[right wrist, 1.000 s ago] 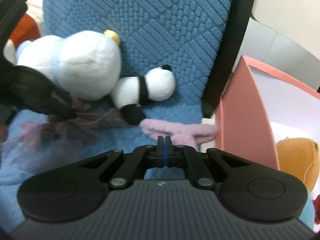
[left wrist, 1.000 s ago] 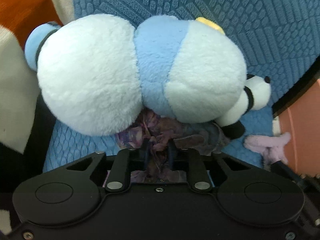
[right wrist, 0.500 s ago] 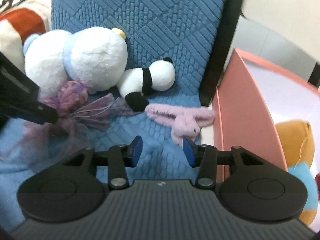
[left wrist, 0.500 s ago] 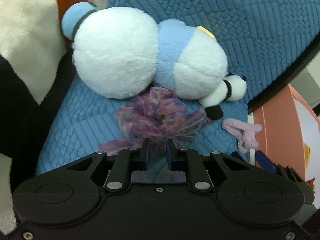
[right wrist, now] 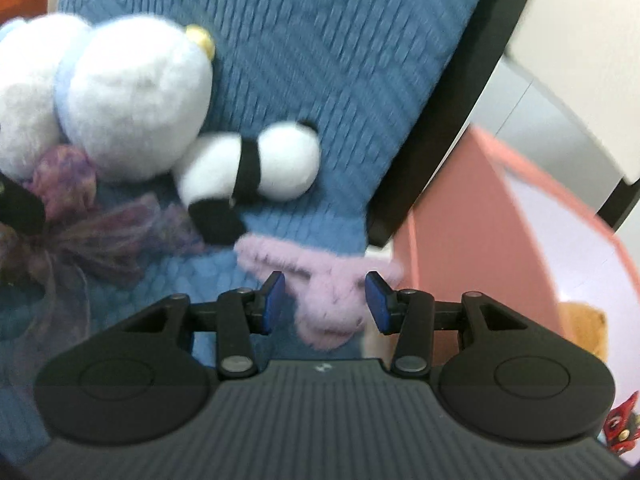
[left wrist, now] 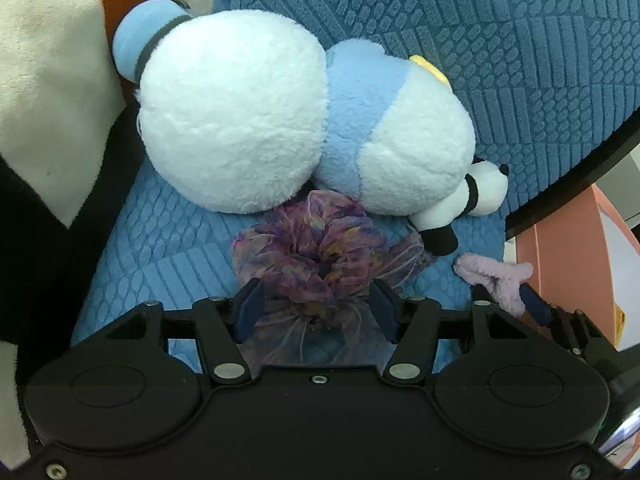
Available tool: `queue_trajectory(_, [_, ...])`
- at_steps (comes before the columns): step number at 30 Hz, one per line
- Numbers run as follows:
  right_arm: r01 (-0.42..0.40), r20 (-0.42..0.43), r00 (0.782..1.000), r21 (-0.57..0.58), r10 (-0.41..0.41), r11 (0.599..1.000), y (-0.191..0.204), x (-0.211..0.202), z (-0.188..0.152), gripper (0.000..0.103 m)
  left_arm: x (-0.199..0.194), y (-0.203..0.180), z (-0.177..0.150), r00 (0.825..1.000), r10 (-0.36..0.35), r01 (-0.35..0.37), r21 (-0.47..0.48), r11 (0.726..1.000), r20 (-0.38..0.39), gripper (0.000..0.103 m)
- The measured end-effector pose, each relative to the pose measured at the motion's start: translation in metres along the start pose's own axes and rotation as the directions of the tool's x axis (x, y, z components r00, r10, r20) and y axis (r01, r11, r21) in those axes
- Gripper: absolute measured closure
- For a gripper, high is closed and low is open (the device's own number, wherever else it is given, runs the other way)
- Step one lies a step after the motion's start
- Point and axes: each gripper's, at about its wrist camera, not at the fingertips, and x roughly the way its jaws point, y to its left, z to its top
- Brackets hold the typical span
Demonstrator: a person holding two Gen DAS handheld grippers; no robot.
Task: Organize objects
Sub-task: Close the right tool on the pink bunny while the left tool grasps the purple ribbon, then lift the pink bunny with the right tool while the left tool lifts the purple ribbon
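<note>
Quilted blue cushion (left wrist: 168, 264) bears gauzy purple scrunchie (left wrist: 316, 252), seemingly fuzzy pink band (right wrist: 320, 280).

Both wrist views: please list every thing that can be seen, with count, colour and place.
plush toy: one, white and light blue, lying on the blue cushion
small panda plush: one, black and white, beside the big toy
scrunchie: one, sheer purple, in front of the plush toy
fuzzy band: one, pale pink, near the cushion edge
cushion: one, blue, textured
box: one, pink, right of the cushion
blanket: one, cream, orange and black, far left
left gripper: open, scrunchie between its fingers
right gripper: open, around the fuzzy band
</note>
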Motion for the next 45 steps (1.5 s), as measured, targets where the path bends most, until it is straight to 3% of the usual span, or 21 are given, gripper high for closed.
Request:
queue_trajectory(5, [-0.039, -0.060, 0.997, 0.079, 0.044, 0.996, -0.012, 0.009, 0.000, 0.058, 0.008, -0.004, 0.003, 1.000, 0.030, -0.030, 0.013, 0.999, -0.007, 0.042])
queue_trajectory(6, [-0.048, -0.061, 0.997, 0.096, 0.054, 0.994, -0.015, 0.008, 0.001, 0.068, 0.009, -0.005, 0.004, 0.999, 0.033, -0.033, 0.013, 0.999, -0.007, 0.039])
queue_trajectory(11, [-0.091, -0.056, 0.993, 0.138, 0.099, 0.986, -0.019, -0.002, -0.001, 0.068, 0.021, -0.015, 0.006, 0.998, 0.062, -0.061, 0.054, 0.997, -0.016, 0.029])
queue_trajectory(17, [-0.147, -0.040, 0.987, 0.170, 0.156, 0.974, -0.013, -0.015, -0.004, 0.068, 0.040, -0.027, 0.012, 0.995, 0.098, -0.097, 0.076, 0.992, -0.017, 0.030])
queue_trajectory(21, [-0.169, -0.024, 0.984, 0.164, 0.176, 0.972, -0.011, -0.022, -0.009, 0.068, 0.045, -0.028, 0.011, 0.992, 0.125, -0.124, 0.076, 0.989, -0.009, 0.039])
queue_trajectory(24, [-0.183, -0.021, 0.982, 0.169, 0.189, 0.969, -0.011, -0.027, -0.012, 0.068, 0.043, -0.032, 0.007, 0.990, 0.143, -0.144, 0.098, 0.985, 0.012, 0.052])
queue_trajectory(28, [-0.206, -0.011, 0.977, 0.180, 0.211, 0.962, -0.013, -0.035, -0.014, 0.068, 0.041, -0.035, 0.001, 0.990, 0.139, -0.142, 0.122, 0.982, 0.031, 0.076])
queue_trajectory(30, [-0.216, -0.008, 0.975, 0.188, 0.222, 0.958, -0.015, -0.040, -0.016, 0.068, 0.037, -0.037, -0.003, 0.990, 0.132, -0.138, 0.138, 0.981, 0.046, 0.083])
queue_trajectory(34, [-0.234, -0.004, 0.971, 0.213, 0.240, 0.949, -0.022, -0.049, -0.018, 0.068, 0.024, -0.034, -0.011, 0.995, 0.082, -0.088, 0.128, 0.988, 0.055, 0.088])
queue_trajectory(45, [-0.250, 0.018, 0.967, 0.235, 0.252, 0.939, -0.030, -0.078, -0.025, 0.069, -0.026, -0.020, -0.044, 0.998, -0.025, 0.020, 0.082, 0.996, 0.061, 0.088])
